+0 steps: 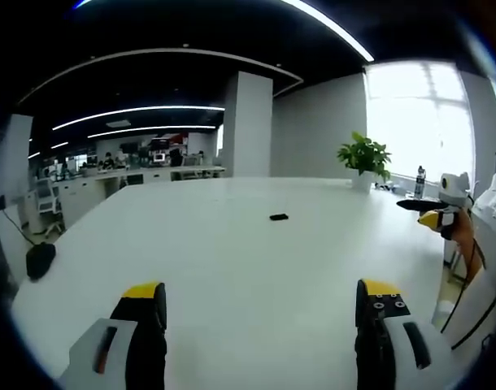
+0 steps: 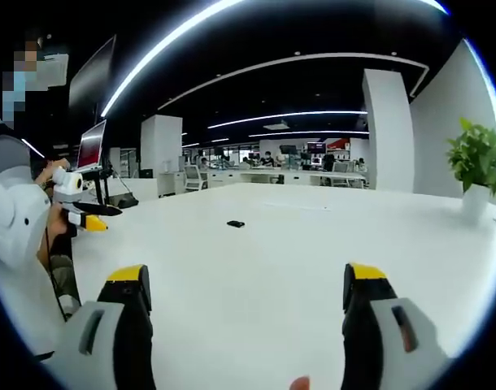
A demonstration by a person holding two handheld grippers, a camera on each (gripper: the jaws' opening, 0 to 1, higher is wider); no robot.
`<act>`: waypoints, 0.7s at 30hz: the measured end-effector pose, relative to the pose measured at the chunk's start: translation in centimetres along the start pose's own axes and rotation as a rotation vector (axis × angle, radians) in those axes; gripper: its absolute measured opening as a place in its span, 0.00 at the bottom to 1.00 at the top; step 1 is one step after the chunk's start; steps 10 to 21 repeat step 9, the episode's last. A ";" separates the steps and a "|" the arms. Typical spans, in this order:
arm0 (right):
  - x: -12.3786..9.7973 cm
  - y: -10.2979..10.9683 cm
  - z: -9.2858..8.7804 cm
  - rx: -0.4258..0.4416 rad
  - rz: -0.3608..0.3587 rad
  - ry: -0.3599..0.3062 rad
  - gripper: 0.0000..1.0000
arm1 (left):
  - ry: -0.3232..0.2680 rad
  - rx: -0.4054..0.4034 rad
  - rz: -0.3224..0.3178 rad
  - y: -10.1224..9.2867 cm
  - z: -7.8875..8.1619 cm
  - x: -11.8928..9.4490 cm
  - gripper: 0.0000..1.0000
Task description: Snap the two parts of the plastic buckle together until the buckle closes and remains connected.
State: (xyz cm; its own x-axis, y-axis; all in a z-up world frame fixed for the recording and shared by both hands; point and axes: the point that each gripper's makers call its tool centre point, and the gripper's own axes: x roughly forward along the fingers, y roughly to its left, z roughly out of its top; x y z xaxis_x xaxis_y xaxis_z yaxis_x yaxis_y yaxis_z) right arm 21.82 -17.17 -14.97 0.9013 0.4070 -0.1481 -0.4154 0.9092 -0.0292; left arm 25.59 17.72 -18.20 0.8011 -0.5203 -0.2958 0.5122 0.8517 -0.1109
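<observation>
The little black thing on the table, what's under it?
Just the white table. The black buckle lies flat on it; whatever its underside hides cannot be seen.

A broad white surface (image 1: 232,268) carries a small dark buckle (image 1: 278,217) lying flat near its middle; well beyond the buckle, at the far edge, stands a potted plant (image 1: 364,158); a bottle (image 1: 419,181) stands just beside the plant.

Both views look low and level across the wide white table (image 1: 232,244) from its near edge, toward the far open office. Each view shares the small black plastic buckle (image 1: 278,217) lying far out at mid-table.
</observation>
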 end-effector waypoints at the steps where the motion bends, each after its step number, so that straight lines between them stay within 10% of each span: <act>1: 0.0 0.0 0.0 -0.001 -0.001 0.000 0.99 | -0.004 -0.001 -0.006 -0.1 0.0 0.1 0.99; 21: -0.3 -0.5 -0.4 0.012 -0.013 0.001 0.99 | -0.025 -0.001 -0.018 -0.4 0.4 0.4 0.99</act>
